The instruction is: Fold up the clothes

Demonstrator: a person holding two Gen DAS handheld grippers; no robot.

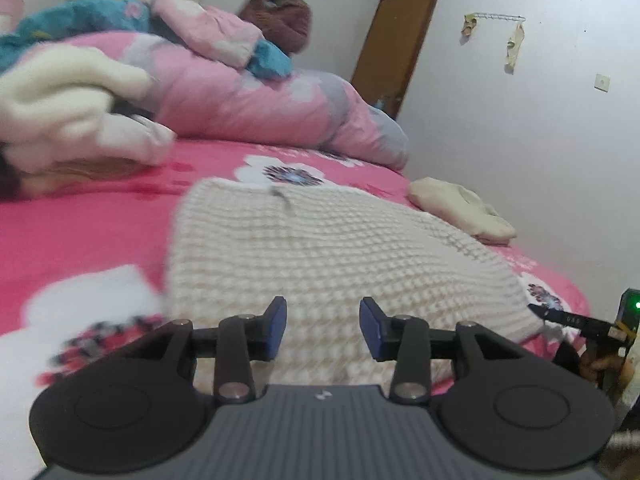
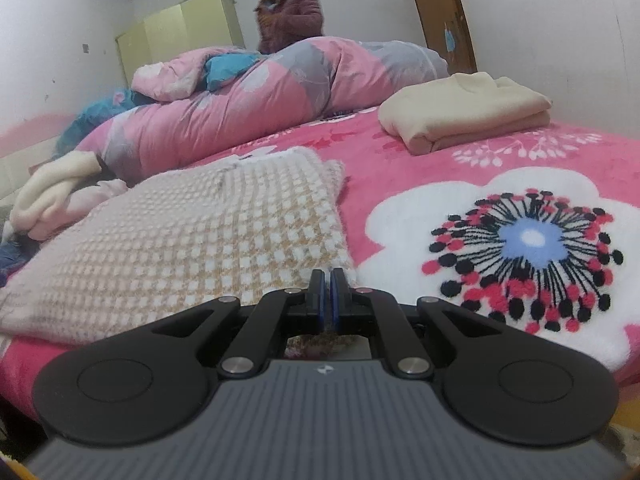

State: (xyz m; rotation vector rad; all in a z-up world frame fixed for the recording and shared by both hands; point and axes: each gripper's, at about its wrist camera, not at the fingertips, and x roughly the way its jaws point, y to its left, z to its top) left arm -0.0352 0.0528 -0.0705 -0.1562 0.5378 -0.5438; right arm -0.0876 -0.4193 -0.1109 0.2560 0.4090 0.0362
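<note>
Your left gripper [image 1: 323,326] gaped above the cream waffle-knit sweater [image 1: 320,248], your right gripper [image 2: 330,298] clenched on its hem, pink floral bed [image 2: 460,148] beneath

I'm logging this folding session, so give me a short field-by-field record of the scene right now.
surface: pink floral blanket on a bed
garment in work: cream knit sweater, lying flat
left gripper: open, over the sweater's near edge
right gripper: shut on the sweater's near corner
already folded: cream garment at the far right
unfolded pile: white clothes at the left
background: pink duvet, person standing
</note>
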